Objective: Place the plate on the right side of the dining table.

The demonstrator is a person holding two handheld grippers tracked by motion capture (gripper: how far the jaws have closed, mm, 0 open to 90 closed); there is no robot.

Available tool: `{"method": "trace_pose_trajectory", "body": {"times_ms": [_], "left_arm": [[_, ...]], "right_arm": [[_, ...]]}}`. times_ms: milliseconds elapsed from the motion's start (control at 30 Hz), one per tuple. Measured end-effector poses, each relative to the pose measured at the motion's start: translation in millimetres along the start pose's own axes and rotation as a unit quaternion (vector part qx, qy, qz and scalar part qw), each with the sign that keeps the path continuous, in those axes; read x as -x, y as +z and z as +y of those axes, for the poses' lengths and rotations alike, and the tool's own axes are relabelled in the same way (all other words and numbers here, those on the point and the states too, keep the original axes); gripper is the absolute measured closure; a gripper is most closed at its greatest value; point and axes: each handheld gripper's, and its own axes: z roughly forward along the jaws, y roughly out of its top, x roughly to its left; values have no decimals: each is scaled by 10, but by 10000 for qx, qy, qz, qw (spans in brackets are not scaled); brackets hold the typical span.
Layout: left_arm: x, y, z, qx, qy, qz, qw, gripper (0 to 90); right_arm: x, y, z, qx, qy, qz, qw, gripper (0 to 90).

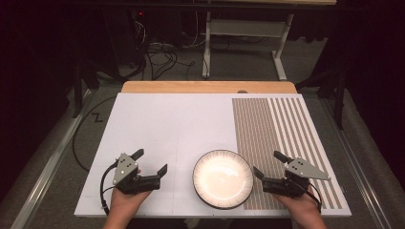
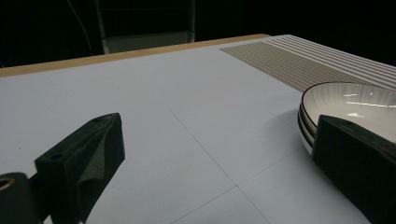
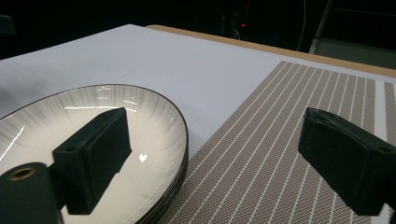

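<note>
A stack of white plates (image 1: 222,178) with dark rims sits near the front edge of the white table top (image 1: 167,124), partly over the striped brown placemat (image 1: 277,138). My left gripper (image 1: 152,162) rests open to the left of the plates, nothing between its jaws. To the plates' right my right gripper (image 1: 268,165) is open over the placemat. In the left gripper view the plates (image 2: 355,102) lie beside the right jaw. In the right gripper view the plates (image 3: 84,135) lie behind the left jaw, with the placemat (image 3: 280,135) between the jaws.
A wooden strip (image 1: 210,87) runs along the table's far edge. Beyond it stand a metal table frame (image 1: 248,33) and loose cables (image 1: 157,55) on the floor. The wide bare white area lies at the left and middle of the table.
</note>
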Motion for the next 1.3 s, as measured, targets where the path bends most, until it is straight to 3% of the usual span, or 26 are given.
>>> {"method": "trace_pose_trajectory", "body": {"times_ms": [267,433,467,967,1300], "left_arm": [[-3,-7,3,31,-9,-33,10000,33],[7,-2,4,36,-23,-50,10000,33],[10,-1,4,38,-18,-53,10000,33],[23,2,2,57,-34,-88,9999,33],[23,12,-5,36,-42,-113,9999,33]], "right_arm": [[-65,27,-1,-133,-138,237,9995,313],[-65,36,-5,-251,-180,466,9984,428],[-54,46,0,-364,-151,639,9972,449],[-32,30,1,-718,-408,795,9934,691],[-13,31,13,-1168,-588,968,9867,845]]}}
